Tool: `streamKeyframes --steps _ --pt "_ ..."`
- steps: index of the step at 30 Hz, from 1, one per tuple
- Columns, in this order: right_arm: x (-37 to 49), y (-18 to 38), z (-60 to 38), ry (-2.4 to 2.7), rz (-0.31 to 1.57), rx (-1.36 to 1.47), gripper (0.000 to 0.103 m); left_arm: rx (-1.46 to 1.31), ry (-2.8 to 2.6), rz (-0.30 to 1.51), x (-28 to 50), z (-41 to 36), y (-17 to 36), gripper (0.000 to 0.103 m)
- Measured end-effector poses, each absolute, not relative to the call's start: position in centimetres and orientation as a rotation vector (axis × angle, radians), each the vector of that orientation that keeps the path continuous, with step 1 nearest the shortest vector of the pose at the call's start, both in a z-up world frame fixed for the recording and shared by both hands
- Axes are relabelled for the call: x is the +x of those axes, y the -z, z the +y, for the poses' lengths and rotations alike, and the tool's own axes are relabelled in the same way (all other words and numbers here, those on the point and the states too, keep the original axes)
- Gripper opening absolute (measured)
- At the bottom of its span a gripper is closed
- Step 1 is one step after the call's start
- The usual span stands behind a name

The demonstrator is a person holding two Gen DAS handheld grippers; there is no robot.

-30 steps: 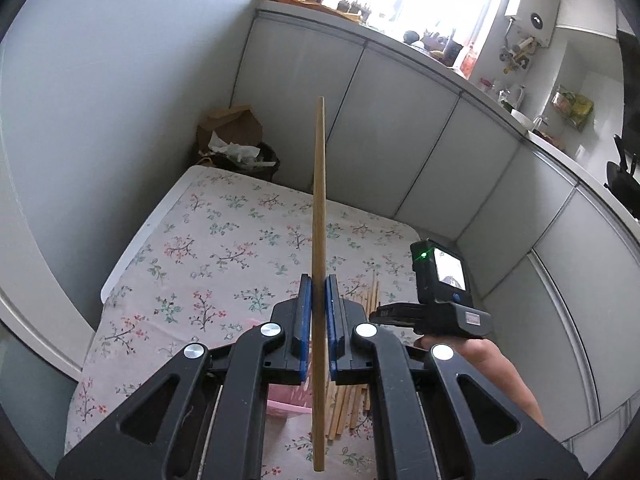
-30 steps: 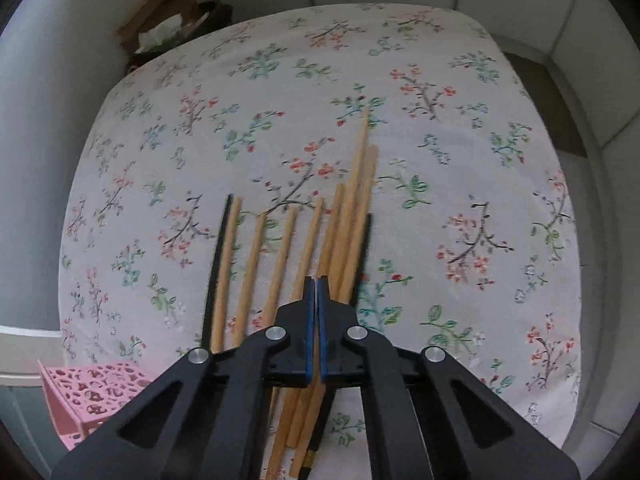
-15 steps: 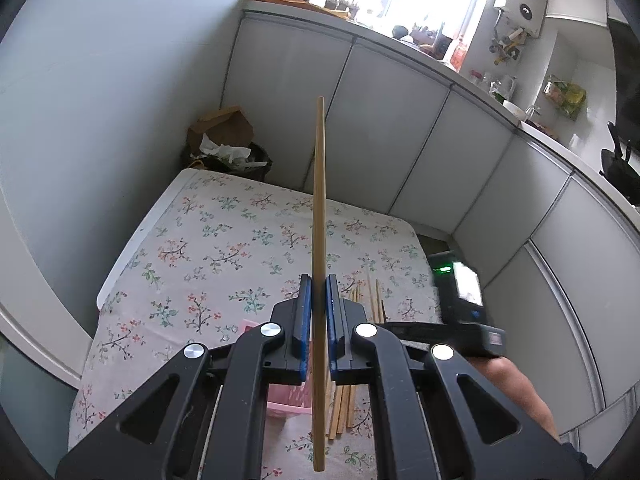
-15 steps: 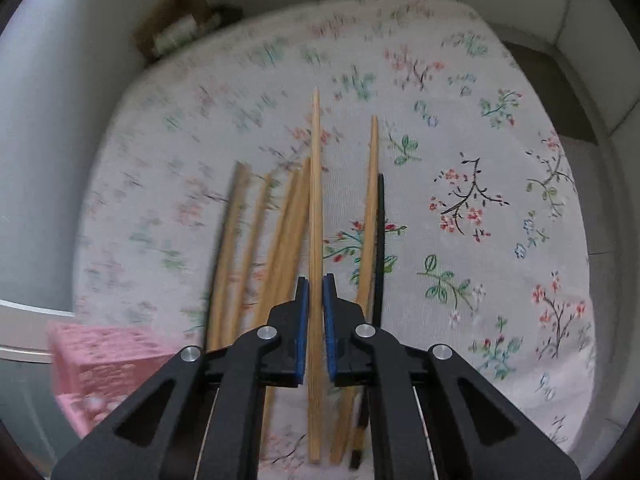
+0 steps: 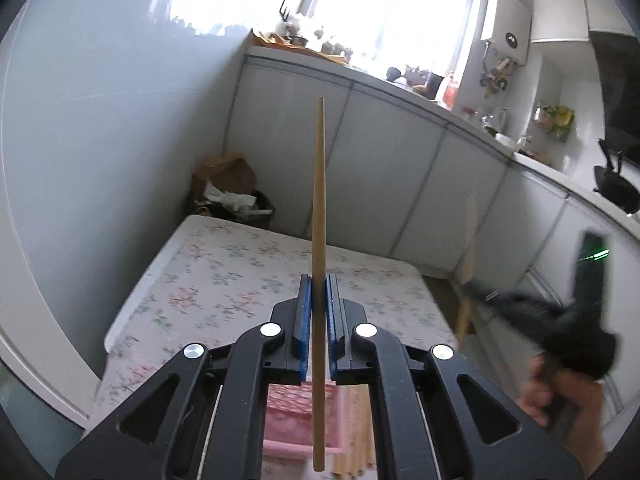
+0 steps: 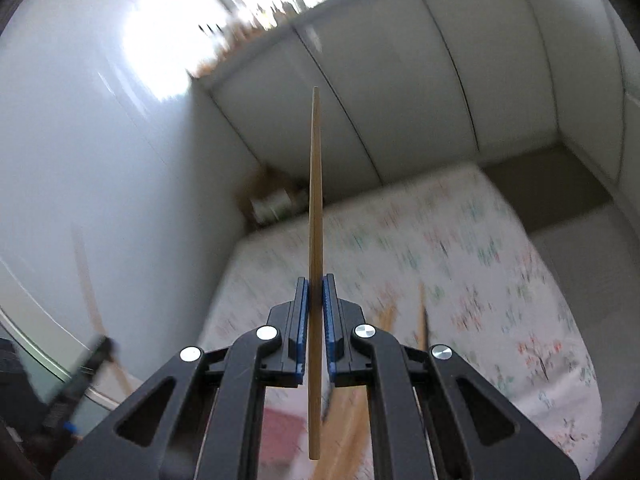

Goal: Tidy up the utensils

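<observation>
My left gripper point(image 5: 318, 292) is shut on a wooden chopstick point(image 5: 319, 184) that stands upright above the floral table point(image 5: 224, 280). My right gripper point(image 6: 316, 292) is shut on another wooden chopstick point(image 6: 315, 184), also upright, lifted above the table. The right gripper shows blurred at the right of the left wrist view point(image 5: 532, 308) with its chopstick point(image 5: 469, 256). A pink perforated basket point(image 5: 296, 420) sits under the left gripper, and also shows blurred in the right wrist view point(image 6: 280, 432). Several more chopsticks point(image 6: 348, 420) lie on the table beside it.
White cabinet fronts point(image 5: 400, 168) close in the table at the back and right. A bin with a paper bag point(image 5: 228, 196) stands in the far left corner. A grey wall point(image 5: 100, 140) runs along the left.
My right gripper has taken one chopstick from the pile and lifted it up fast, tilting upward. My left gripper has risen and tilted up with its chopstick still held.
</observation>
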State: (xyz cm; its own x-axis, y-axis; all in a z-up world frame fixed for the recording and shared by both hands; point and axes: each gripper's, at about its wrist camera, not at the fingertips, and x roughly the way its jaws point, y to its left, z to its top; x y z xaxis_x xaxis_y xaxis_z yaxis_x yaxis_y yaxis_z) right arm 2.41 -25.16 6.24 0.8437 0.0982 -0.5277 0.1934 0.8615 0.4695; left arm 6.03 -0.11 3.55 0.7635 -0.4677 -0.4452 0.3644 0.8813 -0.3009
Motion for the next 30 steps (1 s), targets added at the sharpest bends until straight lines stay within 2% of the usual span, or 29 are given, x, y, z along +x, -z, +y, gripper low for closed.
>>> streamKeyframes --steps 7,13,21,30 --pt "3.7 -6.7 -21.0 -0.014 0.447 0.505 0.007 -0.208 0.427 0.5 7.1 0.0 -1.0 0.006" --pt "4.4 -5.6 -18.3 -0.038 0.435 0.424 0.008 -0.173 0.387 0.524 7.8 0.1 0.8 0.006" --pt "4.5 -5.0 -18.1 -0.038 0.44 0.431 0.008 -0.256 0.409 0.475 7.6 1.0 0.4 0.006" --pt "4.4 -3.8 -17.2 -0.067 0.447 0.422 0.008 -0.095 0.45 0.589 7.7 -0.6 0.5 0.007"
